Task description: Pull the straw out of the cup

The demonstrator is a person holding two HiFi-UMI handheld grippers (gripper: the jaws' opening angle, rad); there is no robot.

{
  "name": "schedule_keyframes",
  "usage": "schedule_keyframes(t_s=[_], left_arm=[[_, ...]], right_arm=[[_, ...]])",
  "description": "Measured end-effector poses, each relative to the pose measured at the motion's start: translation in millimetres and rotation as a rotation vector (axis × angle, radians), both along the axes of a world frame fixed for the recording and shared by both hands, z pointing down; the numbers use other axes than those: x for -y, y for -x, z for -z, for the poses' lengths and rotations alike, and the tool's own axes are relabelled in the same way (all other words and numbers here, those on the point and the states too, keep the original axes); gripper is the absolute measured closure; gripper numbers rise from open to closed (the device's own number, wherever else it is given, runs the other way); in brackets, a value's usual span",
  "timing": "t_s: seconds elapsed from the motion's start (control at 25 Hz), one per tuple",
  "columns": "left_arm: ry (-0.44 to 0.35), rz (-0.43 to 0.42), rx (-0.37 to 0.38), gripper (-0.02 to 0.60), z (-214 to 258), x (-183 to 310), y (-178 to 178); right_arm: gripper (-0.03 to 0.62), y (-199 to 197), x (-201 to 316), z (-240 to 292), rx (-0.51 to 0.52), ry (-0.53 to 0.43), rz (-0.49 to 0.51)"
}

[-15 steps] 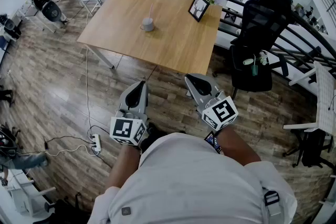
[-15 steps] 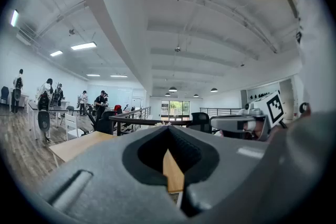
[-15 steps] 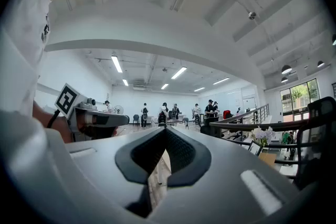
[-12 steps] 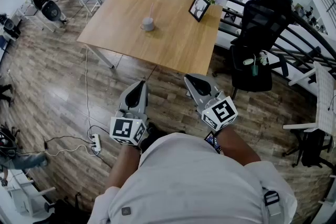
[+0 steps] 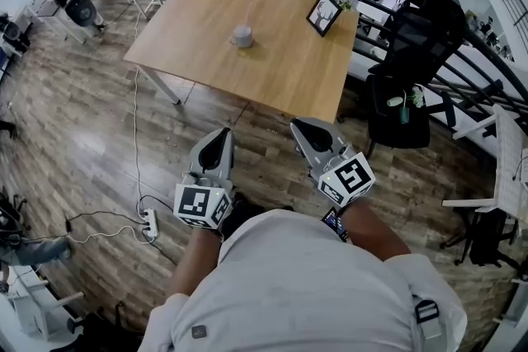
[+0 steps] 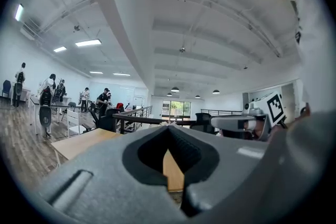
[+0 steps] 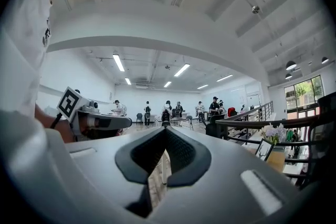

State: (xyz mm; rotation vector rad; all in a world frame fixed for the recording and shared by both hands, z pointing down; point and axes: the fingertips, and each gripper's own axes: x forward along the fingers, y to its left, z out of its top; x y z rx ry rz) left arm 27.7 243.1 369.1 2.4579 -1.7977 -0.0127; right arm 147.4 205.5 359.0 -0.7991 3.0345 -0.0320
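Nudging forward: surface (image 5: pixel 280 70) has drifted in head view; cup (image 5: pixel 242 35) sits mid-surface, straw too blurred to see; left tool (image 5: pixel 220 133), right tool (image 5: pixel 299 127) both closed, empty, short of surface's near edge; approach pending.

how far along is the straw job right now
Nothing done: the cup sits on the table, its straw faintly visible inside. Nothing in hand: the left gripper and right gripper are shut, empty, short of the table. Left: approach, grip the straw, pull it out.
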Motion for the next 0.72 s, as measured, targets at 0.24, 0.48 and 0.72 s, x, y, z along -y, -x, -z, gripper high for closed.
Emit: schedule_keyframes(t_s=[0.24,0.48,0.72], left_arm=[[-0.007,0.005,-0.005,0.577,-1.7,7.4,58.8],[-0.02,-0.015,-0.004,0.577,5.7,9.7,123.9],[-0.004,0.006,-0.023,0.577,-0.8,11.7,176.9]], right_arm=[[0.585,62.6,11.5,-2.0,-0.018,0.0,0.012],[0.585,131.9,24.9,10.8,-0.032,-0.036,-0.001],[0.585,178.6,34.3,8.2,-0.044,-0.025,-0.001]])
